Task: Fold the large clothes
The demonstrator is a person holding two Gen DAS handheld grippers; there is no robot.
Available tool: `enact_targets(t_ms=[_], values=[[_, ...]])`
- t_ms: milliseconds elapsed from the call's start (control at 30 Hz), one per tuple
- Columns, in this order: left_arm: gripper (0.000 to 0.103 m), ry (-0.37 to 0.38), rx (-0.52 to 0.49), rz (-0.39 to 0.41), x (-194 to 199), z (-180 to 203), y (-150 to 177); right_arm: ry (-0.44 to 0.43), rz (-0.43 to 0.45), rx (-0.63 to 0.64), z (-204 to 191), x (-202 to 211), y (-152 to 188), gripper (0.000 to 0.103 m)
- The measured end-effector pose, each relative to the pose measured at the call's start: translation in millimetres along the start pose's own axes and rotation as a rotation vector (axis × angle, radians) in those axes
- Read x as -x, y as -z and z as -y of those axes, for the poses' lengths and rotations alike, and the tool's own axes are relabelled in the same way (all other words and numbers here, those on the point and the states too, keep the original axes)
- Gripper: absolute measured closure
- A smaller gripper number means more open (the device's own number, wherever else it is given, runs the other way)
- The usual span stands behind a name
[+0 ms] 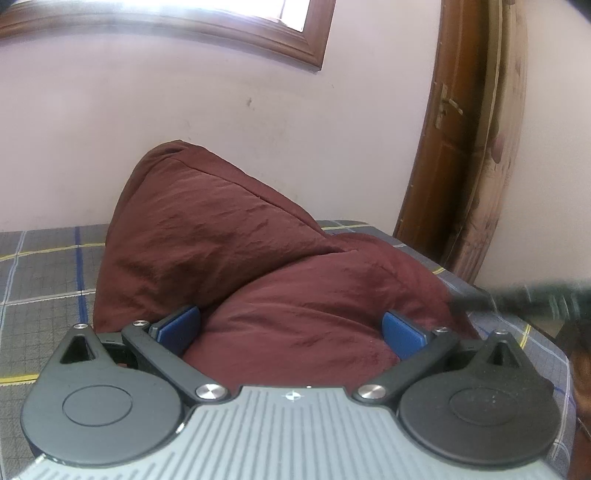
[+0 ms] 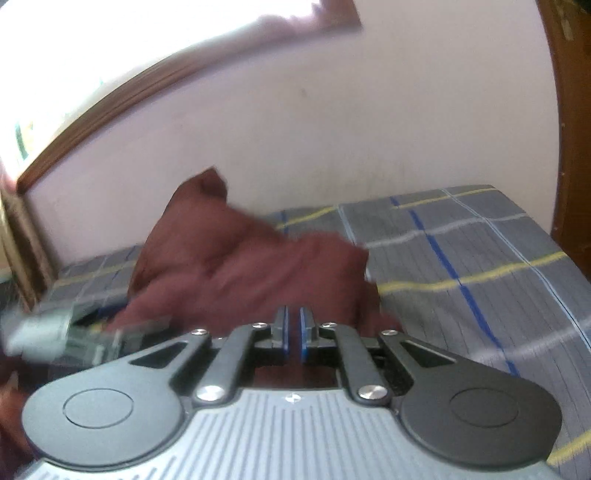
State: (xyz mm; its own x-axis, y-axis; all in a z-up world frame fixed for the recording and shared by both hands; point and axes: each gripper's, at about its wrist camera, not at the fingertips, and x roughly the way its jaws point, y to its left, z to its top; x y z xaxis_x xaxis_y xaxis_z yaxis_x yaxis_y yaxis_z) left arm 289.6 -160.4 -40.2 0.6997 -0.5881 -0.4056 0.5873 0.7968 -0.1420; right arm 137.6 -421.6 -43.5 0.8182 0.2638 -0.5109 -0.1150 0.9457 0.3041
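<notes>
No readable text, labels or numbers anywhere.

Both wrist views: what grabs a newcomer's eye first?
The maroon garment, heaped in a tall crumpled mound on the plaid bedsheet against the pink wall. In the left wrist view the left gripper is wide open, its blue pads on either side of a bulge of the cloth. In the blurred right wrist view the right gripper has its pads nearly together at the heap's near edge.

Pale pink wall (image 1: 221,122), wood-framed window (image 1: 207,26), brown door (image 1: 450,147), plaid bedsheet (image 2: 480,258).
</notes>
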Motion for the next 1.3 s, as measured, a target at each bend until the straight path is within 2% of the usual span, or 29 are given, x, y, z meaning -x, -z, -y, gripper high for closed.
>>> enact_targets(t_ms=[133,300,367,433,600,667,700,733,800,867,900,933,1000,1067,1133,1300], values=[[0.0,0.001,-0.008,-0.001,1.0,0.4,0.7,0.088,-0.04,0.131,-18.9,9.3,38.1,0.097],[0.0,0.001,-0.041,0.002,1.2,7.2,2.2,0.19,-0.079,0.158,-23.1,5.9,66.6,0.099],[0.0,-0.002,-0.052,0.006,1.5,8.3,3.6,0.247,-0.072,0.204,-30.6,-4.9,78.7,0.099],[0.0,-0.001,-0.049,0.008,1.3,7.7,3.9,0.254,-0.056,0.206,-30.2,-5.0,83.3,0.099],[0.0,-0.002,-0.037,0.0,1.1,5.3,0.9,0.172,-0.02,0.041,-6.0,8.4,72.7,0.099],[0.0,-0.004,-0.036,-0.002,1.3,5.3,-0.4,0.082,0.016,-0.124,16.6,23.8,65.4,0.094],[0.0,-0.006,-0.037,-0.002,1.2,5.9,-0.8,0.038,0.025,-0.208,27.7,29.5,62.8,0.082],[0.0,-0.006,-0.035,-0.001,0.9,6.2,-1.2,0.009,0.023,-0.27,37.1,33.6,60.8,0.05],[0.0,-0.006,-0.032,0.001,1.1,6.0,-0.8,0.0,0.02,-0.3,44.8,36.4,59.5,0.009],[0.0,-0.004,-0.03,0.003,1.3,5.6,-0.5,-0.031,0.041,-0.321,50.1,37.6,59.7,0.008],[0.0,-0.003,-0.029,0.004,1.4,5.2,-0.4,-0.069,0.026,-0.336,52.2,34.7,59.1,0.008],[0.0,-0.003,-0.029,0.004,1.2,5.0,-0.2,-0.107,-0.002,-0.346,54.3,29.6,58.7,0.01],[0.0,0.0,-0.029,0.005,1.2,4.4,0.6,-0.107,-0.066,-0.353,56.9,14.8,59.6,0.009],[0.0,0.005,-0.029,0.008,2.1,3.3,1.5,-0.194,-0.117,-0.383,61.4,0.6,64.8,0.011],[0.0,0.007,-0.027,0.01,2.5,2.2,2.1,-0.23,-0.151,-0.431,67.7,-11.4,68.7,0.01],[0.0,0.011,-0.018,0.015,3.0,0.2,3.0,-0.366,-0.154,-0.473,69.8,-38.5,61.9,0.009]])
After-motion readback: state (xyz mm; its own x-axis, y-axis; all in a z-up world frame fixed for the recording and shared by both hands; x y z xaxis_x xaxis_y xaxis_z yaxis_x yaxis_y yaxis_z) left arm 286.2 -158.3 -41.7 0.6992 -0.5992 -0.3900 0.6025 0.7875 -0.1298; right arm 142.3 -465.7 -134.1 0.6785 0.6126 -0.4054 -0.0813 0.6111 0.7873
